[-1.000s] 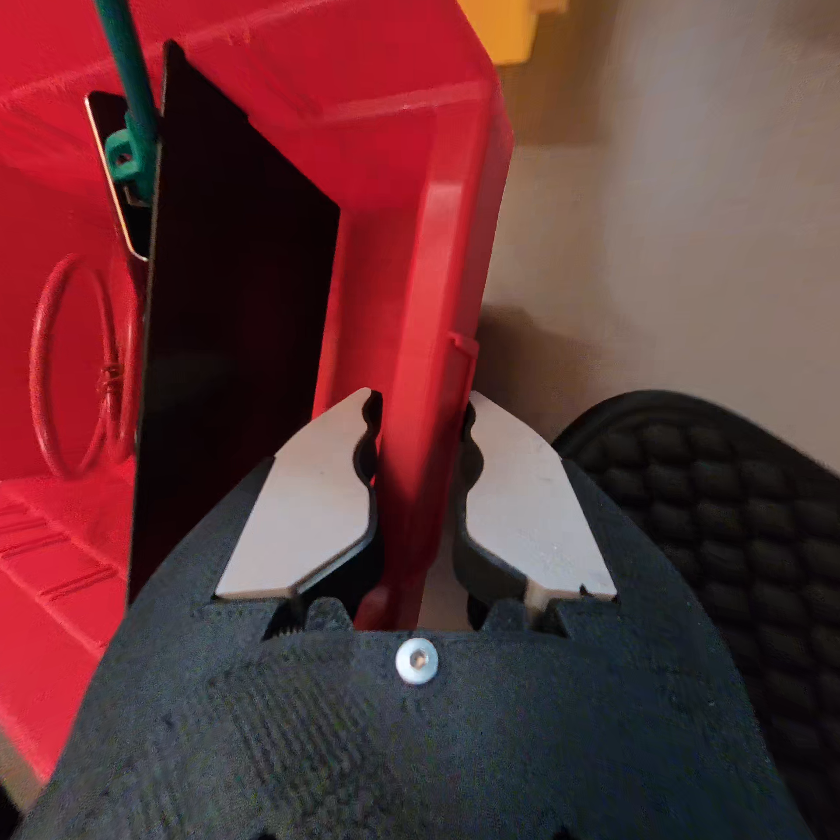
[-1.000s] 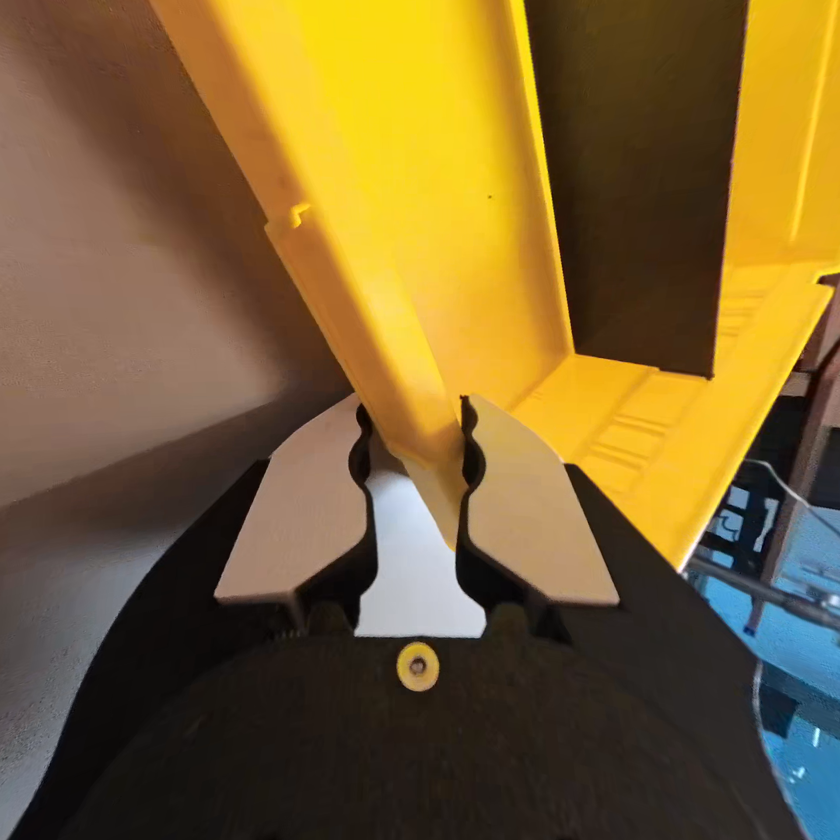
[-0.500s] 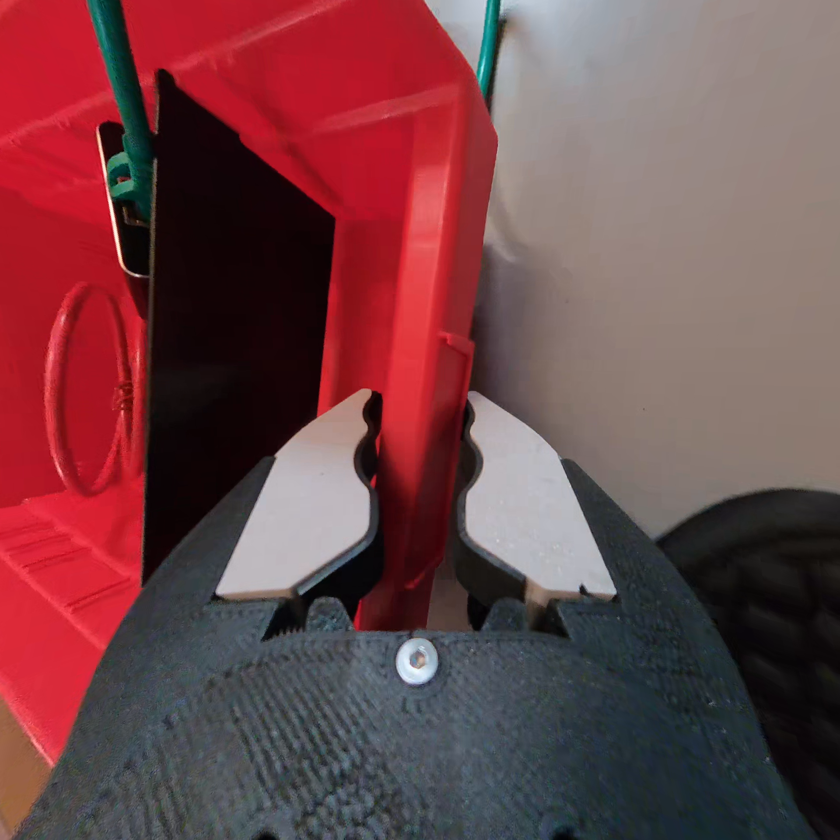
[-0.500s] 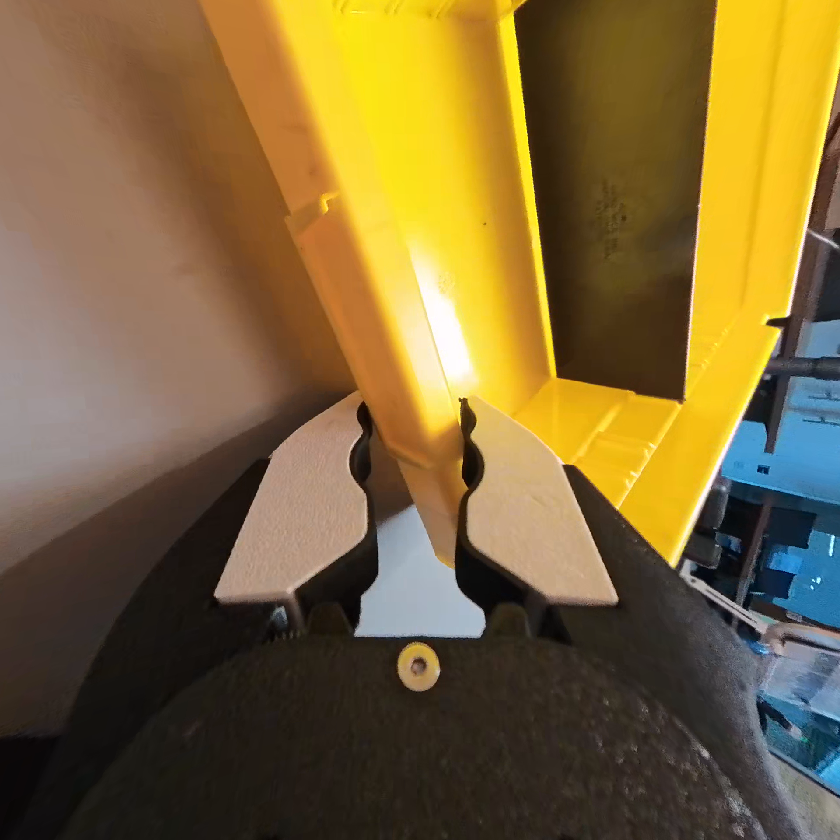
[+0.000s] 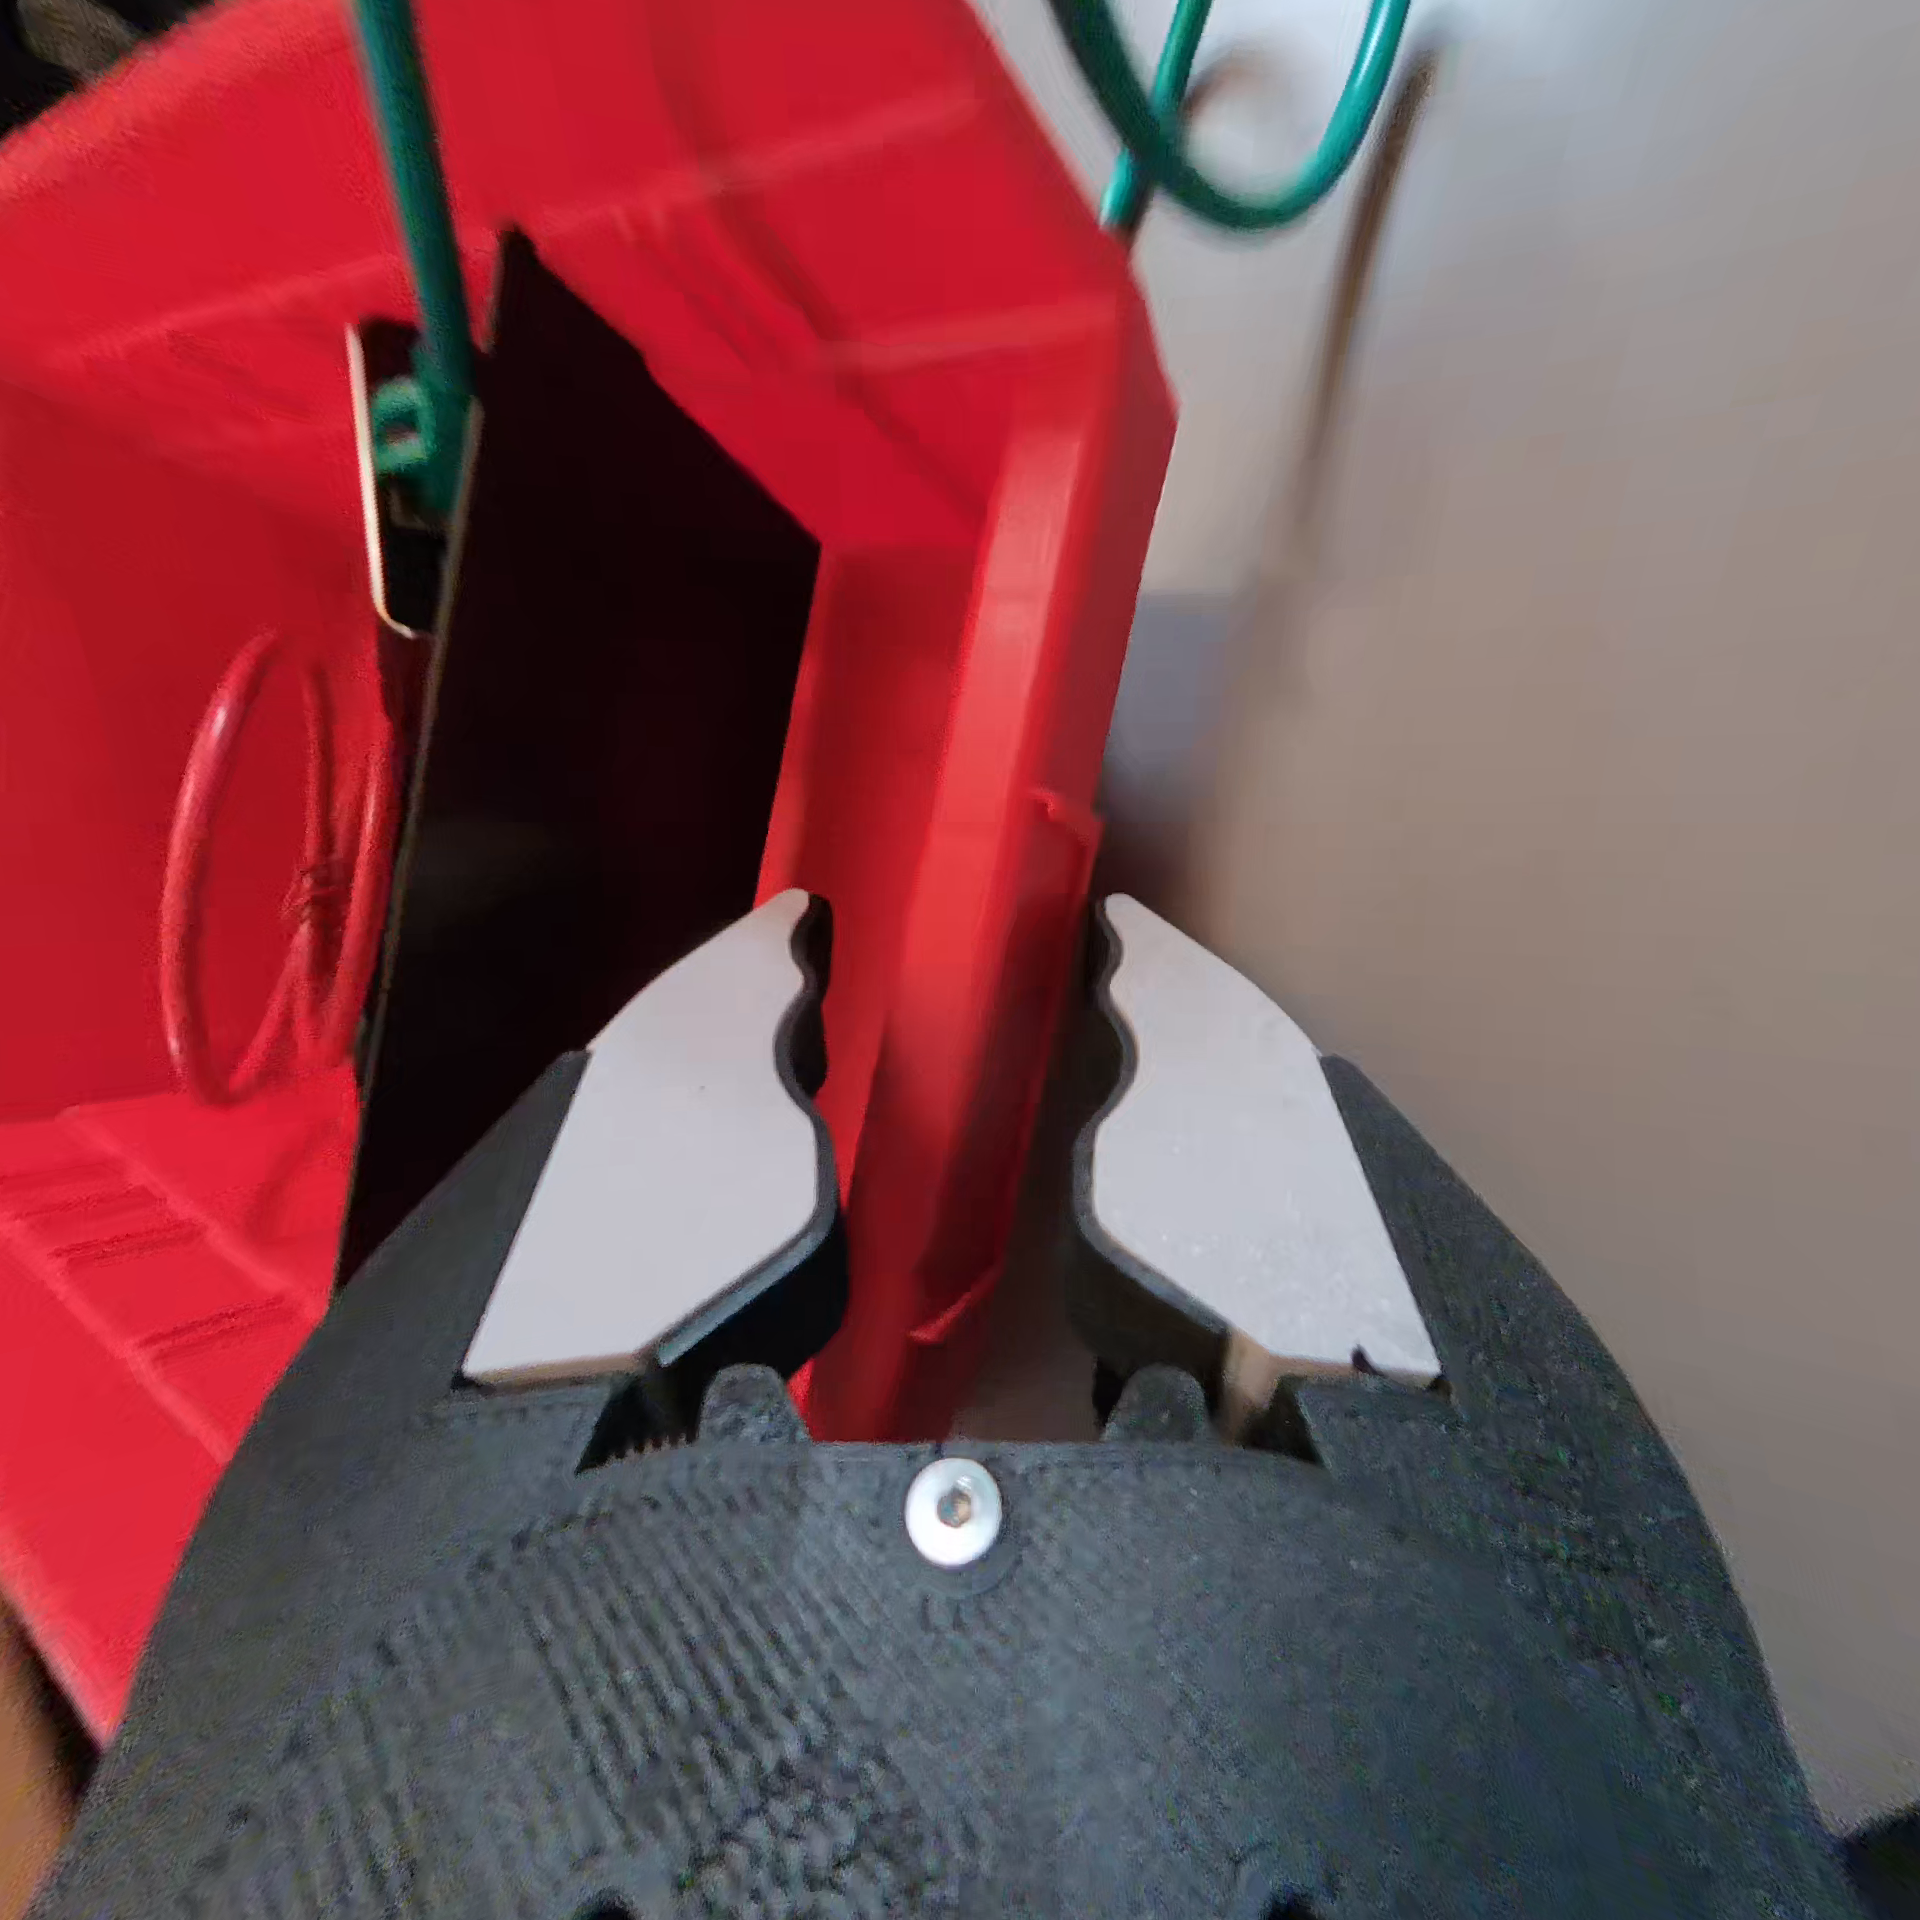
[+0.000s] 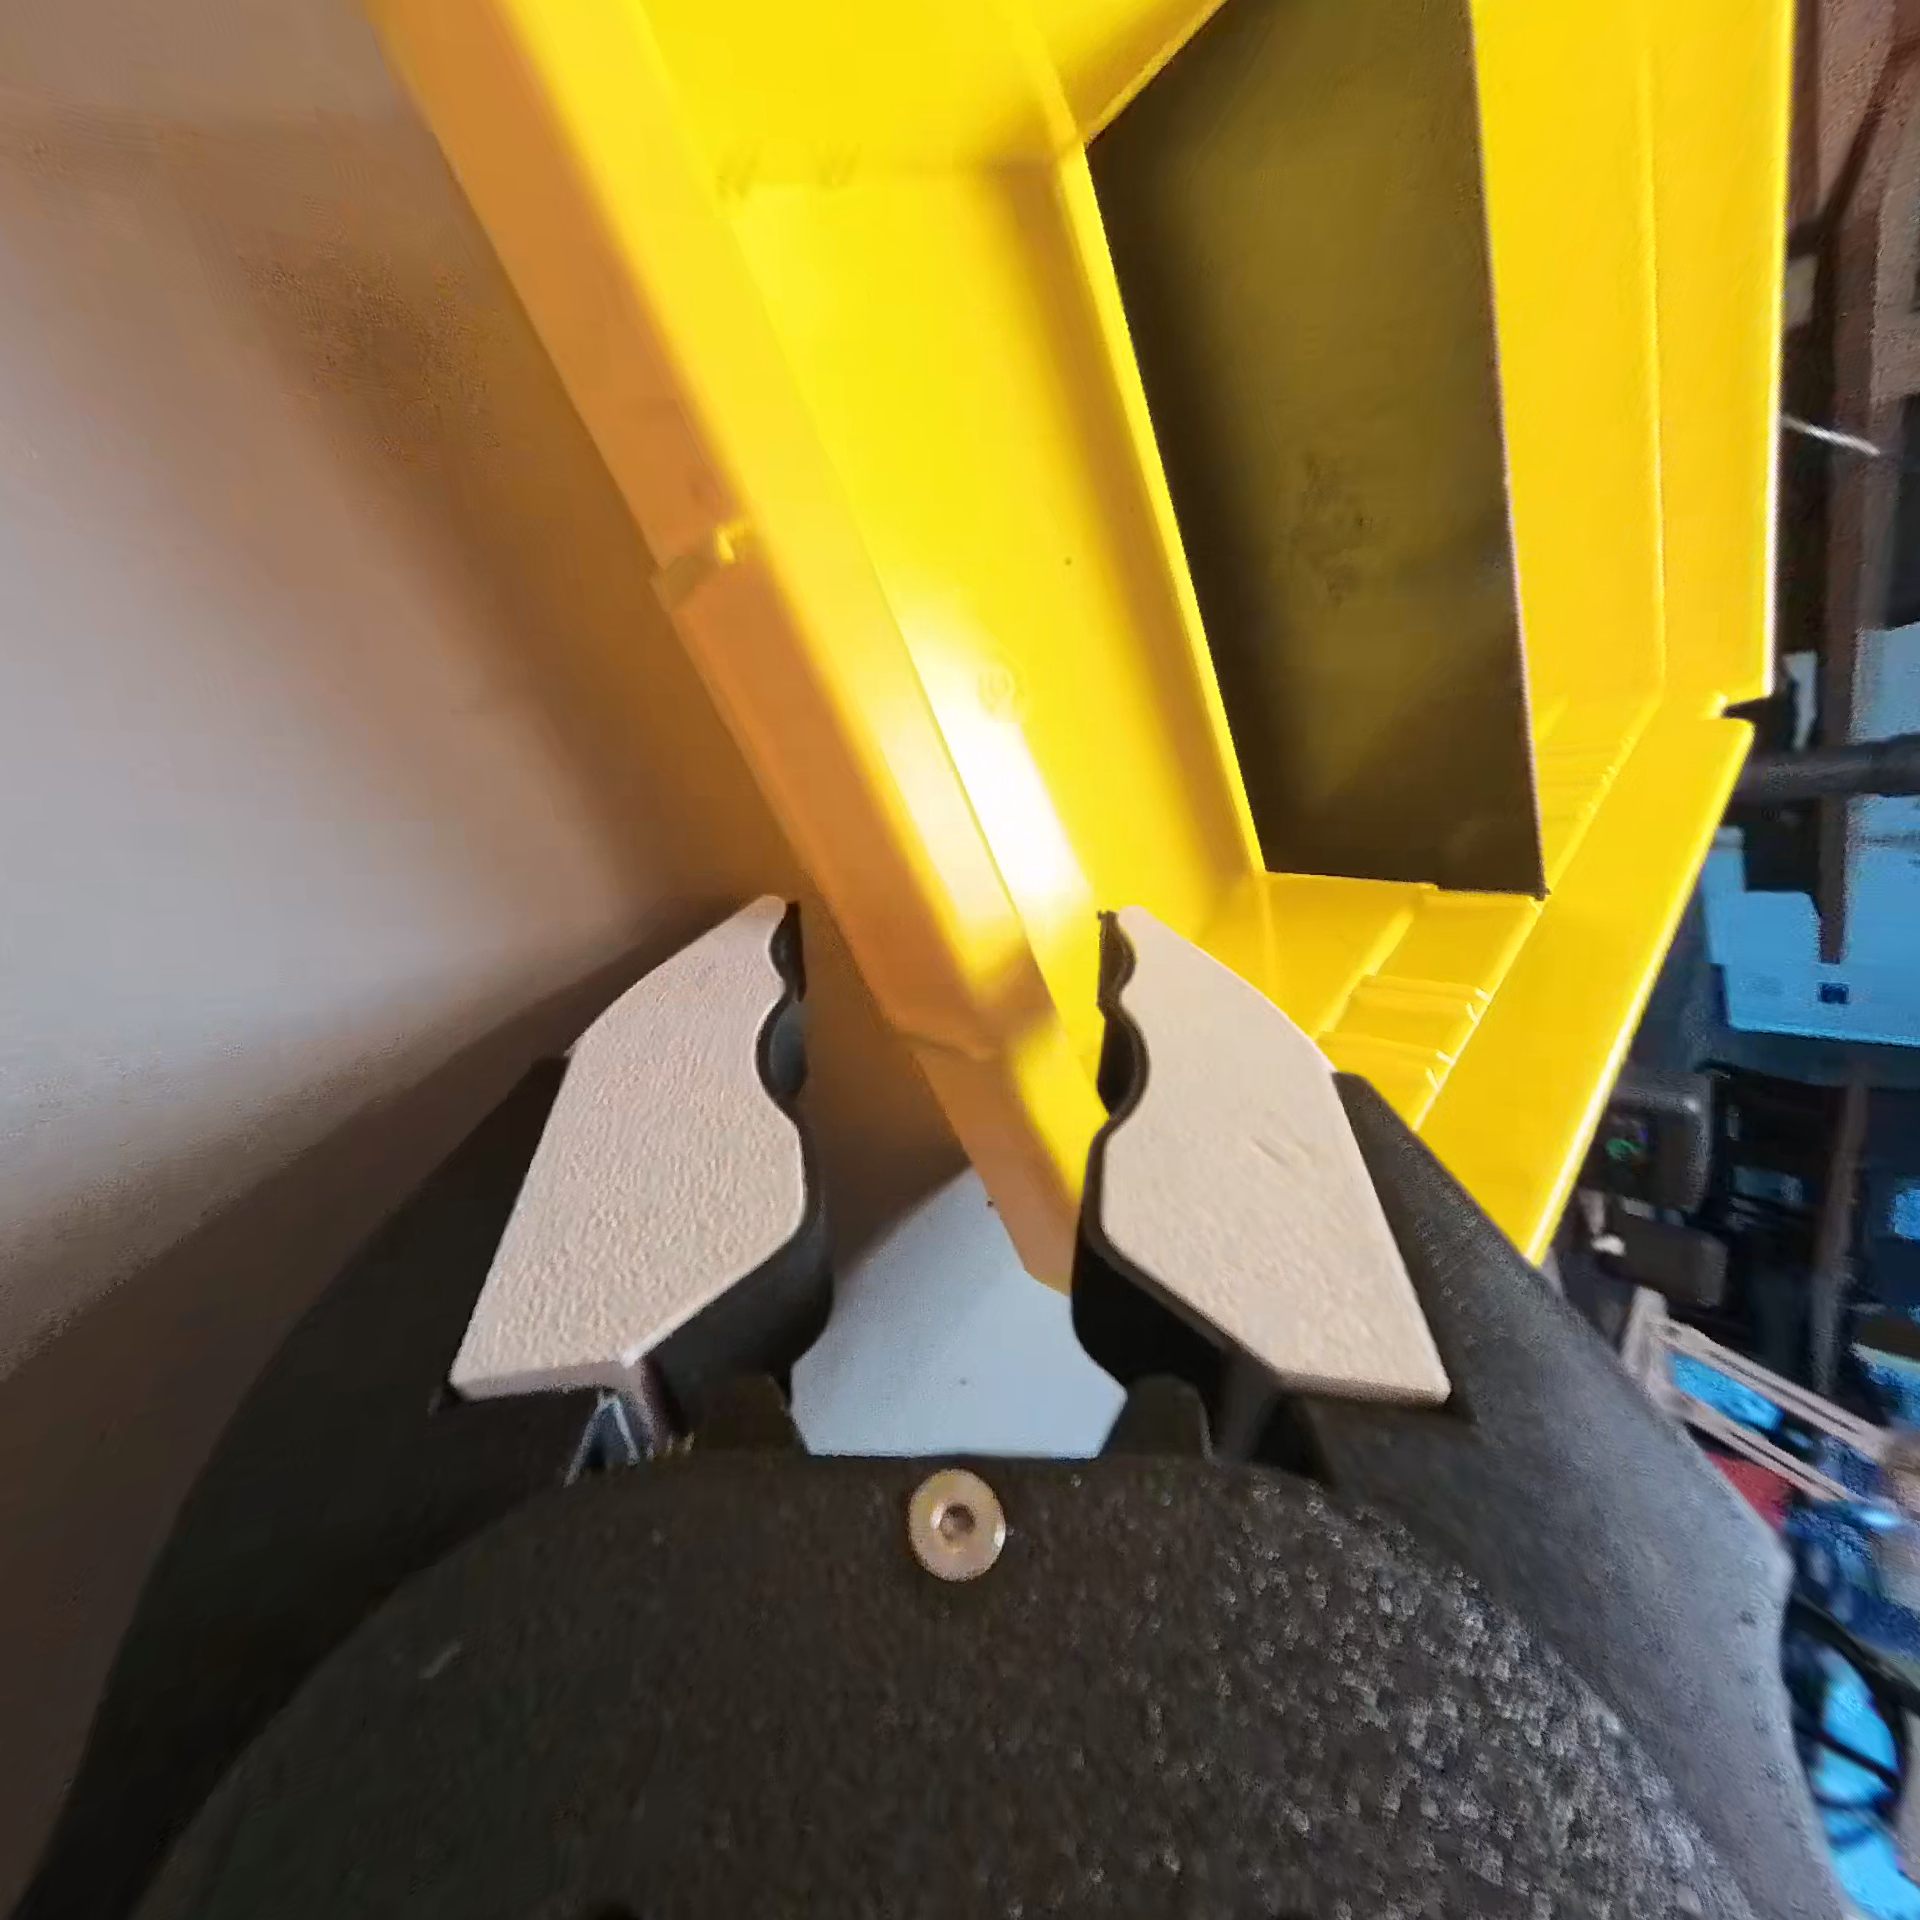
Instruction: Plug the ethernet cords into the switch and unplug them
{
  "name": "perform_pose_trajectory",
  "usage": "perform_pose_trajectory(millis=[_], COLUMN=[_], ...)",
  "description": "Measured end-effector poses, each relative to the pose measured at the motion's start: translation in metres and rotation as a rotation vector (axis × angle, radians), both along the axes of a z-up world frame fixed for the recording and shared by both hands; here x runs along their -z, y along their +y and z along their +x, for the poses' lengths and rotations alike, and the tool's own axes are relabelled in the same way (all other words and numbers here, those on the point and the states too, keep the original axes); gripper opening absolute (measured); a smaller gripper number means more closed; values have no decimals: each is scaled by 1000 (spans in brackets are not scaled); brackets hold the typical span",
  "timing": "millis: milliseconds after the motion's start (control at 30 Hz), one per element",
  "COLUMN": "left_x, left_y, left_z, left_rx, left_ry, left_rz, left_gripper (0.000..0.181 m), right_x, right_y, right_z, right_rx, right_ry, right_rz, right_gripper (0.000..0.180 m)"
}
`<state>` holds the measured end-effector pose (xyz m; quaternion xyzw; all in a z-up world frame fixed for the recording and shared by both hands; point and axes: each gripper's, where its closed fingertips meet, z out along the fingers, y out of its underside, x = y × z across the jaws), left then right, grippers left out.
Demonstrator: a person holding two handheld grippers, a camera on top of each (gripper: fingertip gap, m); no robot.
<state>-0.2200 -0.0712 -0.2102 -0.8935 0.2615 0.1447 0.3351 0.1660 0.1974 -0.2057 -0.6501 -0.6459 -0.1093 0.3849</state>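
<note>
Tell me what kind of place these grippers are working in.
Probably a workshop or lab storeroom. The left gripper straddles the wall of a red plastic storage bin holding cable, the right gripper straddles a yellow bin, and cluttered equipment shelving shows behind, too blurred to identify.

Green cord (image 5: pixel 1247 156) blurred; red bin (image 5: pixel 156 1351) cropped left

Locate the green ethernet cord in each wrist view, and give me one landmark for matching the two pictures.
Left wrist view: the green ethernet cord drops from the top edge into the red bin, left of centre; another stretch loops at the top right, outside the bin.
Right wrist view: not in it; the yellow bin fills the middle.
Shared landmark: the plain pale surface, right of the red bin in one view, left of the yellow bin in the other.
</note>
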Motion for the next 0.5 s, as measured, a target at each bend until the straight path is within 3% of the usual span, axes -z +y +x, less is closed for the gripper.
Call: perform_pose_trajectory(millis=[200, 367, 500], left_x=[-83, -108, -89], left_y=[7, 31, 60], left_z=[14, -25, -50], left_rx=[-35, -150, -216], left_ry=[-450, -402, -375], left_rz=[312, 323, 123], left_gripper=[49, 48, 51], right_x=[-61, -97, -88], right_y=[-50, -59, -57], right_z=[-37, -53, -57], right_rx=[-107, -132, -142], right_ry=[545, 899, 954], right_rz=[-184, -218, -209], right_gripper=[55, 53, 52])
